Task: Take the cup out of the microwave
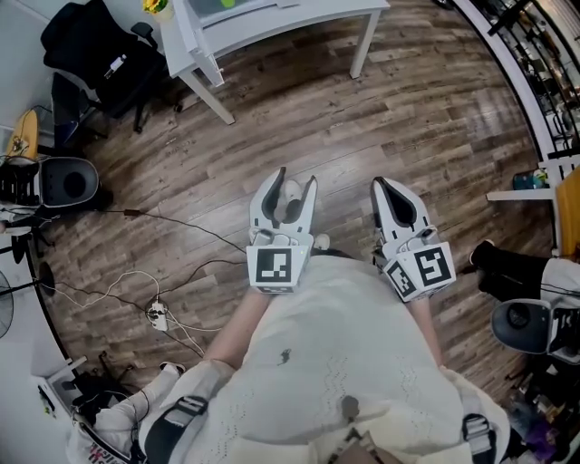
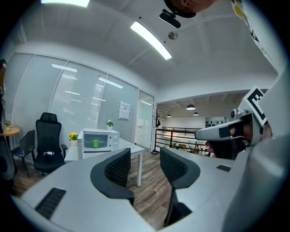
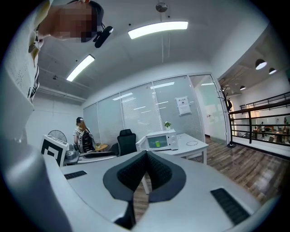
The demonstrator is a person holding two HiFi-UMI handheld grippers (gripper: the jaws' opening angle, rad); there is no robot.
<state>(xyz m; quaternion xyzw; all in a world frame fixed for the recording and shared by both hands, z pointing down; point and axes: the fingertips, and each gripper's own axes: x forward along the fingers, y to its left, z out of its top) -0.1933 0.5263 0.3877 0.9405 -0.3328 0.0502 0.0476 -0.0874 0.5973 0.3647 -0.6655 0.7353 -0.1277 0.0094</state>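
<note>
A white microwave (image 2: 97, 139) stands on a white table (image 2: 131, 148) across the room, and a small green cup (image 2: 95, 143) shows inside it. The right gripper view has the same microwave (image 3: 158, 141) and cup (image 3: 157, 144), with the door apparently swung out to the left. My left gripper (image 2: 145, 156) is open with nothing between its jaws. My right gripper (image 3: 146, 156) is shut and empty. In the head view both are held at waist height over the wooden floor, left gripper (image 1: 295, 178) and right gripper (image 1: 381, 184), well short of the table (image 1: 299, 20).
A black office chair (image 2: 47, 145) and a pot of yellow flowers (image 2: 73, 136) sit left of the microwave. Cables and a power strip (image 1: 156, 314) lie on the floor at my left. A person with a backpack (image 3: 84, 136) stands at the back. A black railing (image 2: 176, 135) runs on the right.
</note>
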